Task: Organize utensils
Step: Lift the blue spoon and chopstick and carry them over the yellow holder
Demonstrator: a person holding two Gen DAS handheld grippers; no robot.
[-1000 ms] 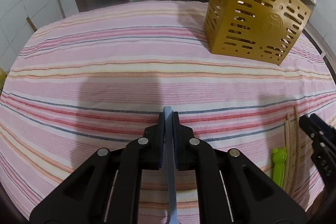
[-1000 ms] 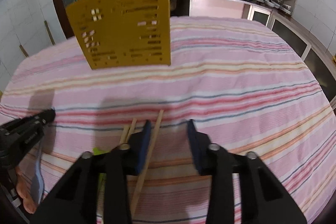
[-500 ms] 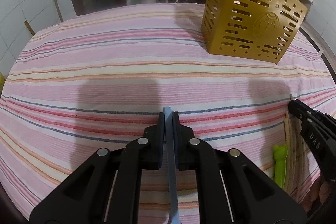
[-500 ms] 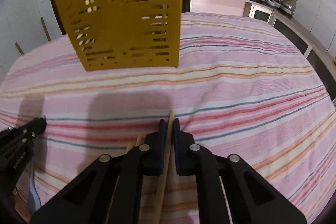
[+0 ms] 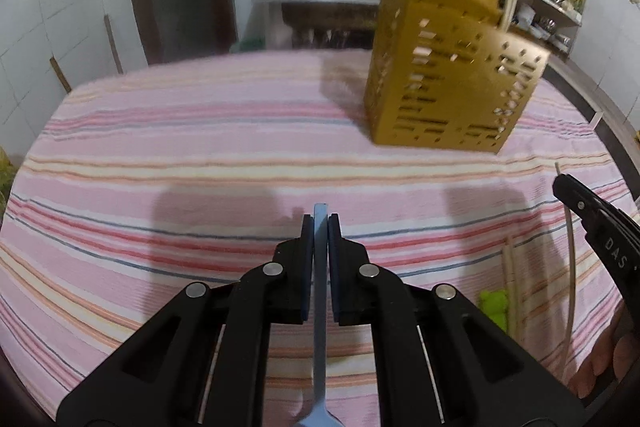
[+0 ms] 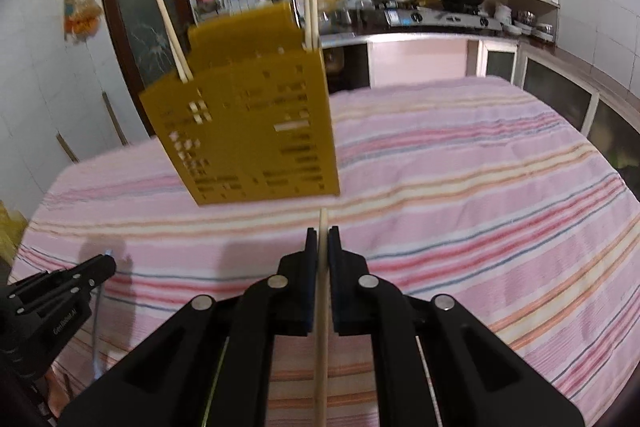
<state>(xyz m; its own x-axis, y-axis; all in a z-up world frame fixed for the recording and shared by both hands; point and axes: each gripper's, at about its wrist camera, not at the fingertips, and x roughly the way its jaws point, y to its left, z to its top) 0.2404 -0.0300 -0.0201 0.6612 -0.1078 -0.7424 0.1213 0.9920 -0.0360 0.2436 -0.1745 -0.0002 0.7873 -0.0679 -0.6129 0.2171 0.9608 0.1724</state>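
Chopstick clamped between the pads of the right gripper, its pale wooden shaft running straight down the middle of the right wrist view and its tip poking just past the fingertips toward twelve o'clock. The jaws have just closed on it and now pinch it tight. In the left wrist view the left gripper is likewise clenched, here on the flat blue handle of a spoon, whose bowl shows at six o'clock at the bottom edge of the frame.

Both grippers hang over a table covered with a pink striped tablecloth. The mustard-yellow perforated utensil holder stands on the cloth at about one o'clock from the left gripper; from the right gripper it sits at about eleven o'clock. Several chopsticks already stand upright in it, one pair leaning at its left corner and another at its right in the right wrist view.

On the cloth at about four o'clock from the left gripper lie more loose chopsticks beside a small bright green utensil; what that green piece is I cannot tell. Just beyond them, at three o'clock, the right gripper enters the left wrist view.
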